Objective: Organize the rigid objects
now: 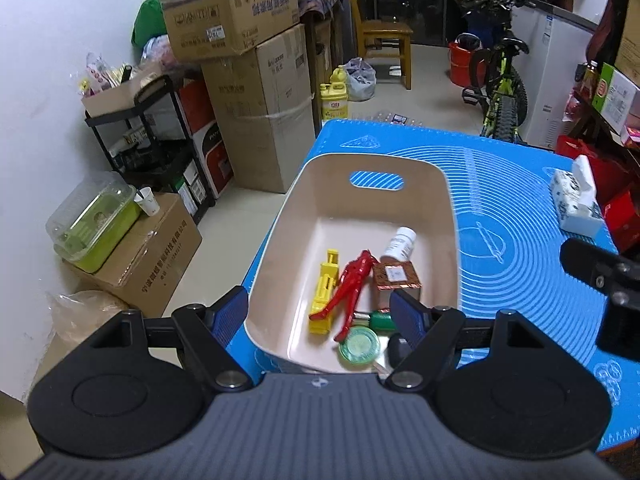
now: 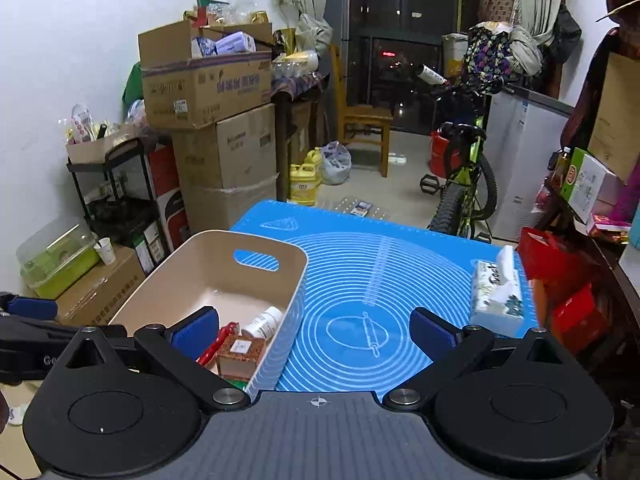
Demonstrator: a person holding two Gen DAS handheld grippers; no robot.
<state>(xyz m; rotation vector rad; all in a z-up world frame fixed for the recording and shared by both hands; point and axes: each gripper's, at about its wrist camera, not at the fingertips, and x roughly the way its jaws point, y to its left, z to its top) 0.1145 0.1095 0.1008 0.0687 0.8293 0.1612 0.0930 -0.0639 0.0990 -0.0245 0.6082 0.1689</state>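
Right of the bin's [image 2: 298, 280] rim, bare blue mat [image 2: 360, 280].

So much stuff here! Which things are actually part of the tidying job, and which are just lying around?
Part of the job: beige bin, yellow toy, red figure, white bottle, brown box, green tin.

Lying about: tissue pack, cardboard boxes, bicycle, chair.

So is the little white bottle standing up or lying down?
Lying down. The white bottle rests on its side on the bin floor, beside the red figure.
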